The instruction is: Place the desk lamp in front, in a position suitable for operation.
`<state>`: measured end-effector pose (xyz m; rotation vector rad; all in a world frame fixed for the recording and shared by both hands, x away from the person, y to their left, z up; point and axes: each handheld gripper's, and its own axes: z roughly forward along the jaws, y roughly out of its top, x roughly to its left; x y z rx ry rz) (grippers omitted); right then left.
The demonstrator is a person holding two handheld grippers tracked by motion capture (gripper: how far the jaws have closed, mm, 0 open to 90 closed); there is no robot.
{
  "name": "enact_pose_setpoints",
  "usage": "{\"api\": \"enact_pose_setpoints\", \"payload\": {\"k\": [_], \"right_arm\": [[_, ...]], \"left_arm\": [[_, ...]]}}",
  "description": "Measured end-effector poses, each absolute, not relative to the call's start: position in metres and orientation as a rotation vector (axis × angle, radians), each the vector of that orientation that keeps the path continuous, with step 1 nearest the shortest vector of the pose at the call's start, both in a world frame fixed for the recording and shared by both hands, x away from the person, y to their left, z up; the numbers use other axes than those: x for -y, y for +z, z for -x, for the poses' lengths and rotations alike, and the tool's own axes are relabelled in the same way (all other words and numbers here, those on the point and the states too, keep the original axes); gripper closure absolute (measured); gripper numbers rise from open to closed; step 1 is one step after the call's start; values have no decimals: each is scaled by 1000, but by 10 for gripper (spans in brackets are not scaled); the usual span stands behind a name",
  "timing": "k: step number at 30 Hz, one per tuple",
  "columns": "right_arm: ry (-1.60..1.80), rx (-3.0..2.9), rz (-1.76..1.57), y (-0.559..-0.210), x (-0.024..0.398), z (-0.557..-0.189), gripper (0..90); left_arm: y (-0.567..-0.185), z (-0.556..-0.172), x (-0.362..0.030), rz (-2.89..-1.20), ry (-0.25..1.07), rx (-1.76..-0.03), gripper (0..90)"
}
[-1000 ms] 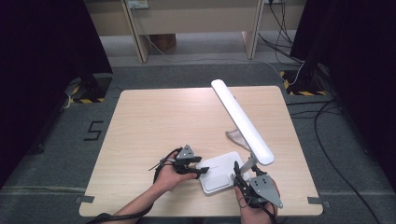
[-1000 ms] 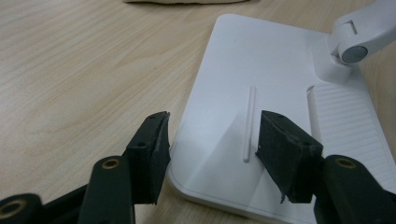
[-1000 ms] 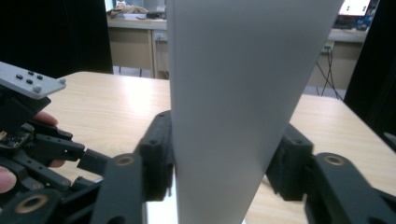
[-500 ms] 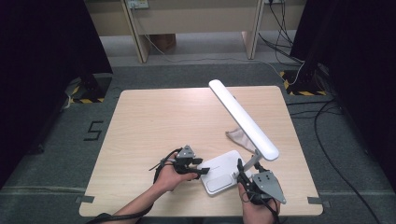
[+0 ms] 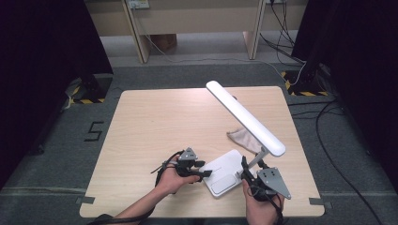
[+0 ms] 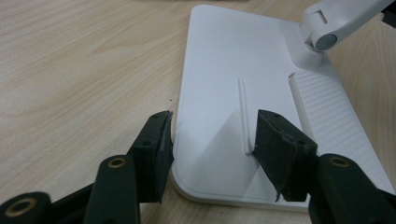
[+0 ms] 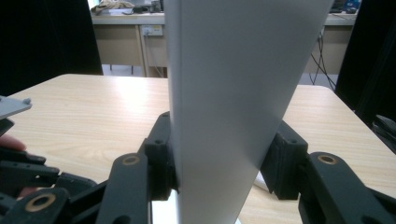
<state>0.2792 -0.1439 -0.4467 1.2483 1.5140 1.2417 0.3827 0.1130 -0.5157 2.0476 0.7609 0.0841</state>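
Rigid, smooth lamp [image 5: 244, 117]: right gripper [image 7: 219, 158] clamped on its arm [image 7: 233, 93]; left gripper [image 6: 212, 140] parted, straddling a corner of its base [image 6: 233, 84]. Probably top-heavy; best steadied at base.

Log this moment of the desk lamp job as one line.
left hand-held gripper: open over lamp base corner | right hand-held gripper: shut on lamp arm | cloth: on table
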Motion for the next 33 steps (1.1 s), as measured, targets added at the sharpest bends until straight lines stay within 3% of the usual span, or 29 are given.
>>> {"api": "enact_pose_setpoints", "payload": {"k": [33], "right_arm": [[1362,-1534,-1213,-443,150,-304,550]], "left_arm": [[-501,-375,-117,-2026,112,-742,453]]}}
